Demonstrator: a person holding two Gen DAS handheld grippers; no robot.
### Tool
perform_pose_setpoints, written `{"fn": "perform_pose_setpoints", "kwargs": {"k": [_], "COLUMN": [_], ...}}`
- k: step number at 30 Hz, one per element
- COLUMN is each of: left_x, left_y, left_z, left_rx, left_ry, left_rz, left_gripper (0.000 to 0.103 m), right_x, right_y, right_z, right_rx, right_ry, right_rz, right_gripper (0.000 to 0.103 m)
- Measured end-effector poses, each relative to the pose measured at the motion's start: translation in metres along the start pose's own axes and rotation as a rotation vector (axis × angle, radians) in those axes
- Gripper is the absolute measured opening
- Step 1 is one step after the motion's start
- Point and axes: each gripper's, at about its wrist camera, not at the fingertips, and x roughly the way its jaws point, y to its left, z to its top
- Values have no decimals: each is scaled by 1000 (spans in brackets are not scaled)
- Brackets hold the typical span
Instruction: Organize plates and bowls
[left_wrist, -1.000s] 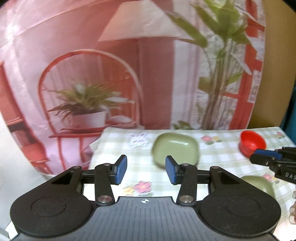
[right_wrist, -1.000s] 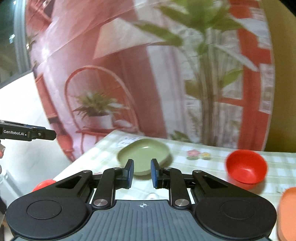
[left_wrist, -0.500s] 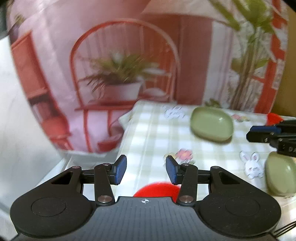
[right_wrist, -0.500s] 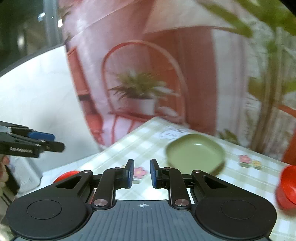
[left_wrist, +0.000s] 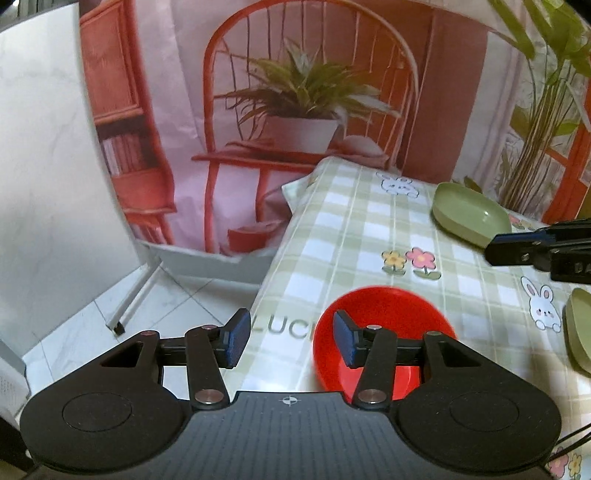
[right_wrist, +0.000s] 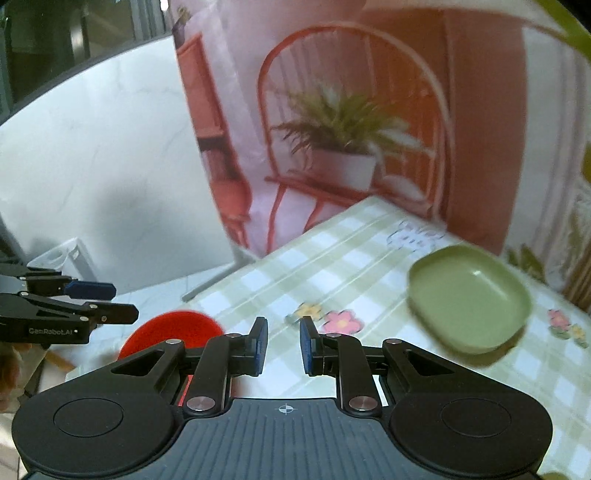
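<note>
The left gripper (left_wrist: 290, 341) hangs over the tabletop's (left_wrist: 354, 229) left edge, jaws apart and just been widening, nothing between them; its right finger sits above the red bowl (left_wrist: 384, 314), which lies near that edge. The right gripper (right_wrist: 282, 341) has its jaws nearly closed on nothing, only a narrow gap left. A green dish (right_wrist: 469, 295) rests toward the far edge, another green dish (left_wrist: 580, 332) further right.
</note>
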Motion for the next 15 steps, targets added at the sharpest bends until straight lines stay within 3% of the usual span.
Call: {"fn": "perform_pose_setpoints", "kwargs": {"k": [10, 15], "left_x": [15, 16], "left_y": [5, 1], "left_z": [-17, -22], "left_rx": [-84, -73], "left_ry": [-2, -16], "left_rz": [-5, 17], "left_gripper": [56, 56], "right_x": [29, 33], "right_y": [13, 21], "right_z": [-11, -13], "right_rx": [-14, -23], "right_ry": [75, 82], "right_rz": [28, 45], "right_gripper": [18, 18]}}
